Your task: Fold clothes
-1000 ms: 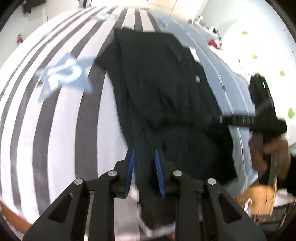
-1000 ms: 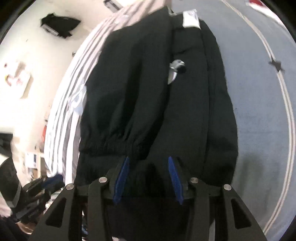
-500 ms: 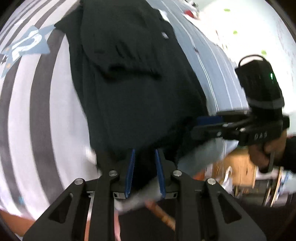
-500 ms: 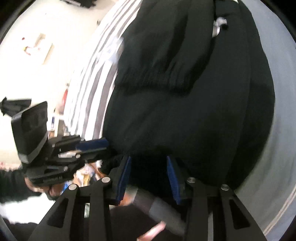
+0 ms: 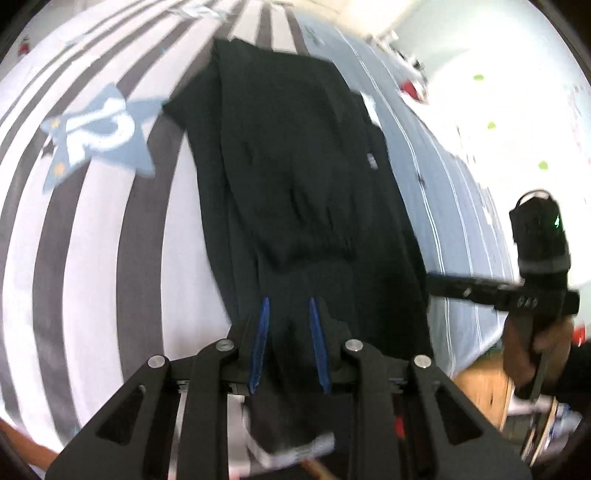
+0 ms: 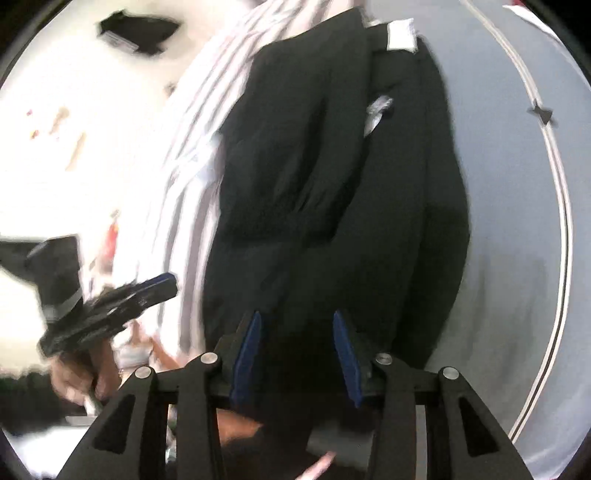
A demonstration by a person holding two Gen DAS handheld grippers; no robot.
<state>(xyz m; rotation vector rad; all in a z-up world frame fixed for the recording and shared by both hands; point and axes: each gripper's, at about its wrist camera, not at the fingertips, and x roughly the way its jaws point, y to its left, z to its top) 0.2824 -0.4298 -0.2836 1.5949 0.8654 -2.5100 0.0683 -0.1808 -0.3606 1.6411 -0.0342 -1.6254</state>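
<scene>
A black garment lies lengthwise on the bed, folded narrow, with a gathered band across its middle. My left gripper is shut on its near end, and dark cloth runs between the blue pads. In the right wrist view the same garment fills the centre, with a white label at its far end. My right gripper has the near hem between its pads, its jaws opening slightly. Each gripper shows in the other's view: the right gripper and the left gripper, each held by a hand.
The bed has a grey-and-white striped cover with a blue star patch on the left and a blue-grey sheet on the right. Wooden furniture stands past the bed's near edge. A dark item lies far off.
Half a second ago both views tipped toward the bed's near edge; now both have swung back up over the garment. The near end stays between both pairs of pads.
</scene>
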